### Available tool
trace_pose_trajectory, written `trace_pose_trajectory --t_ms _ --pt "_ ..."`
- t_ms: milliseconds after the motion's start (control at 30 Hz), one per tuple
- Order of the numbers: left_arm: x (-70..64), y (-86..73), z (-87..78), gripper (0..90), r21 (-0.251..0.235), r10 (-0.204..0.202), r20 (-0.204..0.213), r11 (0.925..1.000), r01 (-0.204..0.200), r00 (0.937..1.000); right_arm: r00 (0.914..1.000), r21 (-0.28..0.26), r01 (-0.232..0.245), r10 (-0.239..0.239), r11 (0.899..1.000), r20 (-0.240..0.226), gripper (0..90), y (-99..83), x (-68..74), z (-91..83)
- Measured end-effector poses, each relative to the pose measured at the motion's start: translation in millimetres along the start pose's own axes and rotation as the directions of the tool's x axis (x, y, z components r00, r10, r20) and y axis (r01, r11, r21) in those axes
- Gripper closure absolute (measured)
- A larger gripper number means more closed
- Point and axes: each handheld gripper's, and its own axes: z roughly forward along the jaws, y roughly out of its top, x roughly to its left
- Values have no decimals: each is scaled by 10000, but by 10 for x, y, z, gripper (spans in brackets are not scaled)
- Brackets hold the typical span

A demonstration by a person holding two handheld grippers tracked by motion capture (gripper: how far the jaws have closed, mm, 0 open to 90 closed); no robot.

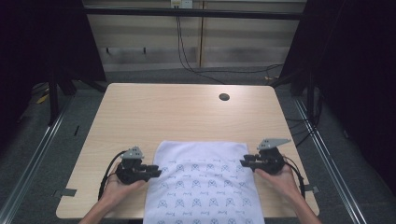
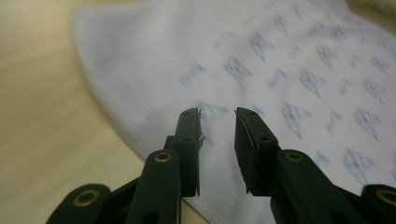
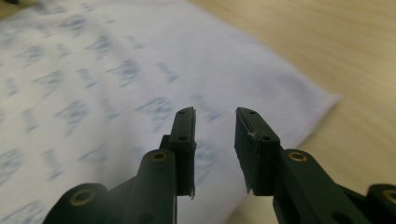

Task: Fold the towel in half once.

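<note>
Table (image 1: 140, 112): pale wood, rounded corners, one dark round hole (image 1: 224, 97) near the far right. Grey floor around it, cables (image 1: 187, 56) hanging at the back wall.

Left hand (image 1: 114, 189) comes in from the near edge, palm cupped under the left gripper (image 1: 156, 171). The gripper lies low, pointing right toward the cloth (image 1: 203, 182). Its tips sit just at the cloth's left edge, about mid-length of the visible part. In the left gripper view the left gripper (image 2: 218, 114) has its jaws spread, a clear gap between the pads, nothing between them. The cloth (image 2: 280, 70) lies below and beyond the tips; bare table (image 2: 42, 116) shows to the left of it. Whether the tips touch the fabric I cannot tell.

Cloth: white with a repeated small blue-grey print, spread flat at the middle of the near side of the table. Its far edge is straight, with rounded corners; its near part runs over the table's near edge.

Right gripper (image 1: 243, 162) points left, tips at the cloth's right edge close to the far right corner, held by the right hand (image 1: 280, 179). In the right gripper view the right gripper (image 3: 215, 114) also has jaws apart, empty. Cloth (image 3: 93, 70) spreads under and left of them; its corner lies just right of the tips, with table (image 3: 327, 46) beyond.
</note>
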Motion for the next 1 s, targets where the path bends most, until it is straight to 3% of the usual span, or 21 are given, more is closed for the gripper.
trace_pose_trajectory --t_ms 67,133,233,267,300,433,533,633,767,900,933,1000 --pt "125 100 42 712 -209 -171 -390 9996 163 9991 9989 87 -80 76 9999 461 684 89 -173 98" --pt "241 187 102 692 -380 -424 -525 9985 404 9977 9974 121 -401 393 9991 600 655 159 -329 219" --pt "366 332 186 642 -518 -395 -1095 9981 339 9932 9941 226 -424 399 9988 1010 587 234 -476 389" --pt "366 332 186 619 -518 -395 -1095 9981 339 9932 9941 226 -424 399 9988 1010 587 234 -476 389" --pt "447 378 236 590 -590 -649 -1119 9965 586 9916 9920 17 -518 513 9987 1150 550 260 -531 454" --pt "581 379 354 556 -490 -1076 -1162 9935 1025 9874 9906 301 -599 557 9978 1253 534 243 -541 509" --pt "574 365 408 550 -83 -852 -1225 9964 848 9888 9897 447 -460 394 9979 1378 532 211 -517 538" --pt "555 347 440 604 37 -881 -1347 9960 894 9870 9897 514 -373 298 9980 1403 599 196 -510 548" --pt "519 342 451 828 268 -569 -1079 9978 601 9925 9944 467 -526 481 9975 944 839 178 -495 530" --pt "496 353 402 870 -69 -589 -812 9983 585 9950 9961 597 -622 583 9963 655 865 190 -474 516" --pt "500 373 327 870 -468 -737 -506 9964 714 9960 9961 575 -714 682 9958 556 866 194 -472 503" --pt "505 398 241 872 -849 -812 -428 9934 774 9958 9944 -2 -1034 1034 9946 224 869 241 -503 410"
